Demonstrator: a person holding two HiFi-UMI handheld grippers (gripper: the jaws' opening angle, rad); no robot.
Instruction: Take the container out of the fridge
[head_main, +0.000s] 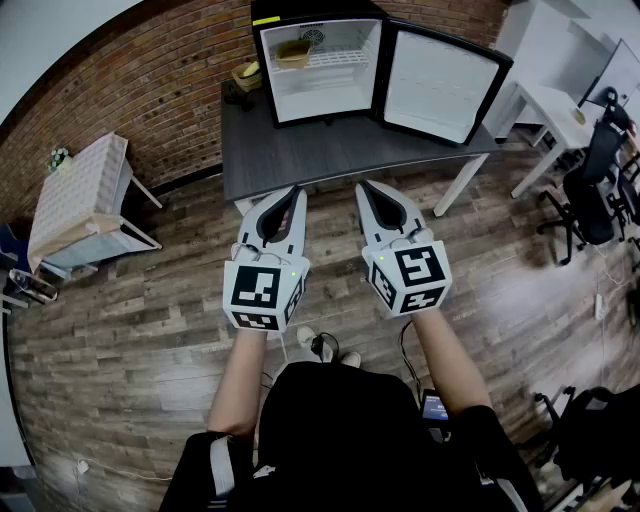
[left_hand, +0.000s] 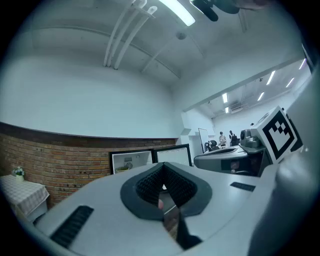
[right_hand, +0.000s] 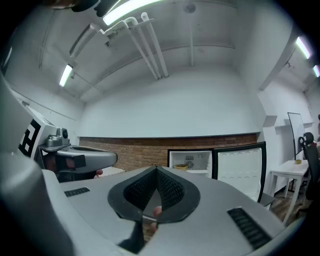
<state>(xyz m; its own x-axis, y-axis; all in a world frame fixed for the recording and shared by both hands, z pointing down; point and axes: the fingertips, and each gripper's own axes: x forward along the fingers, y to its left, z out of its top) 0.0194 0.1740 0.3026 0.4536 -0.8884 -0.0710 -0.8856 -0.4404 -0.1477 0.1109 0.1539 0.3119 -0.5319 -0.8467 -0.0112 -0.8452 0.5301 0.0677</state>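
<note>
A small black fridge (head_main: 318, 62) stands open on a dark grey table (head_main: 330, 150), its door (head_main: 440, 85) swung out to the right. A yellowish container (head_main: 293, 52) sits on the upper shelf inside, and it shows small in the right gripper view (right_hand: 181, 167). My left gripper (head_main: 296, 190) and right gripper (head_main: 362, 186) are held side by side over the wooden floor, just short of the table's front edge, pointing level at the fridge. Both are shut with nothing between their jaws. In the gripper views the black pads meet at the tips, on the left gripper (left_hand: 163, 172) and on the right gripper (right_hand: 156, 170).
A small yellowish object (head_main: 247, 75) sits on the table left of the fridge. A cloth-covered side table (head_main: 80, 190) stands at the left by the brick wall. A white desk (head_main: 560, 105) and black office chairs (head_main: 595, 190) are at the right.
</note>
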